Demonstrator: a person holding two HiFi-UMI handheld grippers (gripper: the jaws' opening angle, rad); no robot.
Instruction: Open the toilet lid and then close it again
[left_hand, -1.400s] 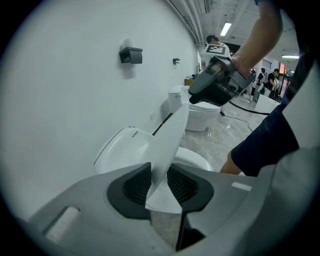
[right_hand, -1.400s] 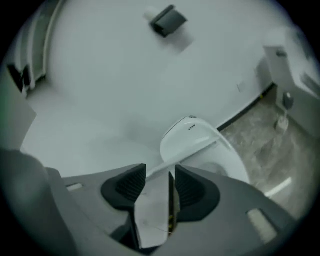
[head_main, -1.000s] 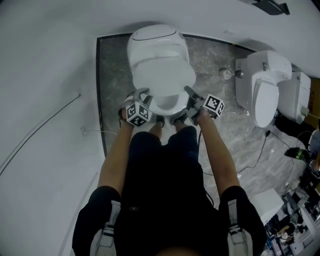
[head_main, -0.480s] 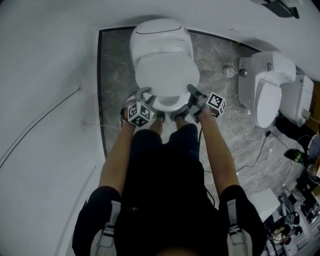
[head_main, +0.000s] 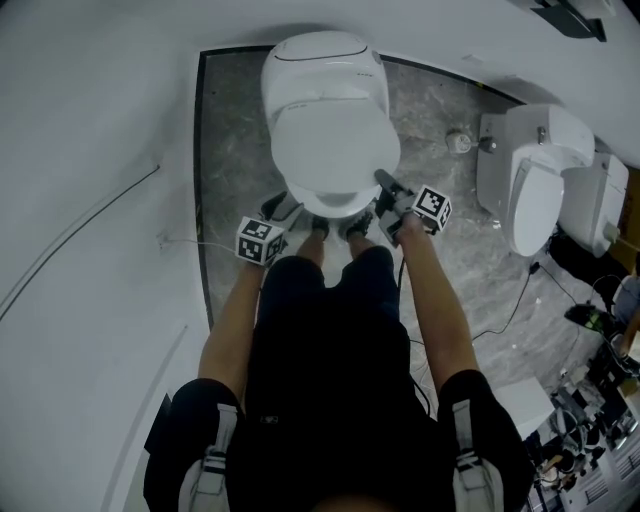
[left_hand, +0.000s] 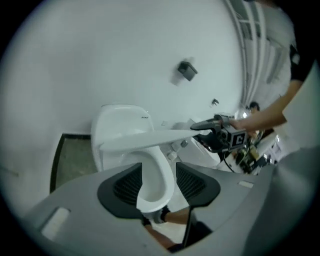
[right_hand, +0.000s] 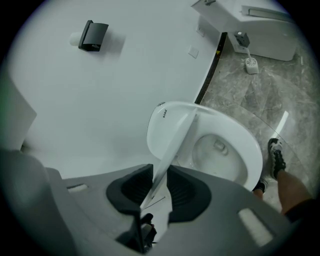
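Observation:
The white toilet (head_main: 325, 60) stands against the wall, its lid (head_main: 333, 150) lowered almost flat over the bowl (right_hand: 220, 147). My right gripper (head_main: 385, 185) is at the lid's front right edge; its jaws have just been closing and are shut on that edge (right_hand: 159, 187), seen edge-on between the pads. My left gripper (head_main: 280, 207) hangs off the toilet's front left, apart from the lid. Its jaws (left_hand: 157, 185) have just been opening; nothing is between them, and the bowl rim (left_hand: 155, 175) shows beyond the gap. The lid (left_hand: 150, 140) sits slightly raised there.
The person's legs and shoes (head_main: 320, 228) stand right at the bowl's front. Two more white toilets (head_main: 535, 180) stand at the right on the marble floor (head_main: 230, 150). Cables (head_main: 520, 300) run across the floor; clutter (head_main: 590, 450) fills the lower right. A black fitting (left_hand: 187, 70) hangs on the wall.
The lid has come down closer over the bowl. My left gripper has left the lid's left edge, moved down-left and rolled. The right gripper stays on the lid's right edge.

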